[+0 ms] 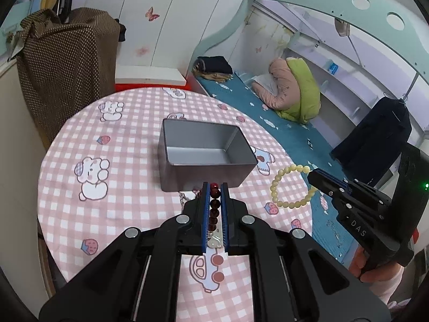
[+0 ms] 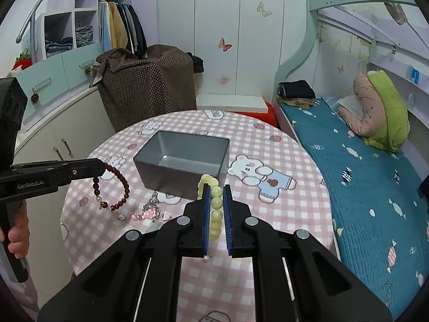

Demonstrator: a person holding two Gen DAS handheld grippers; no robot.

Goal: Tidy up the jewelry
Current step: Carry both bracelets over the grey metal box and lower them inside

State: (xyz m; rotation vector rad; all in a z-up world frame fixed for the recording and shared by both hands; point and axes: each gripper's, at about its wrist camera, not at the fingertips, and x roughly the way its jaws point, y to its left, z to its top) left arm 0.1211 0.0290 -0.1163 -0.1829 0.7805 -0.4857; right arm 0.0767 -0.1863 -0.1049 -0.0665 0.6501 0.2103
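Observation:
An open grey metal box (image 1: 206, 150) (image 2: 182, 161) stands in the middle of a round table. My left gripper (image 1: 215, 187) is shut on a dark red bead bracelet (image 1: 214, 209), held above the table just in front of the box; the bracelet hangs as a loop in the right wrist view (image 2: 112, 187). My right gripper (image 2: 216, 187) is shut on a pale yellow bead bracelet (image 2: 215, 214), also in front of the box; its loop shows in the left wrist view (image 1: 289, 185). More pink and silver jewelry (image 2: 151, 210) lies on the cloth.
The table has a pink checked cloth (image 1: 128, 145) with bear prints. A bed with a blue cover (image 2: 362, 174) lies to the right. A brown dotted covered item (image 2: 144, 86) and white cabinets (image 2: 53, 123) stand behind and to the left.

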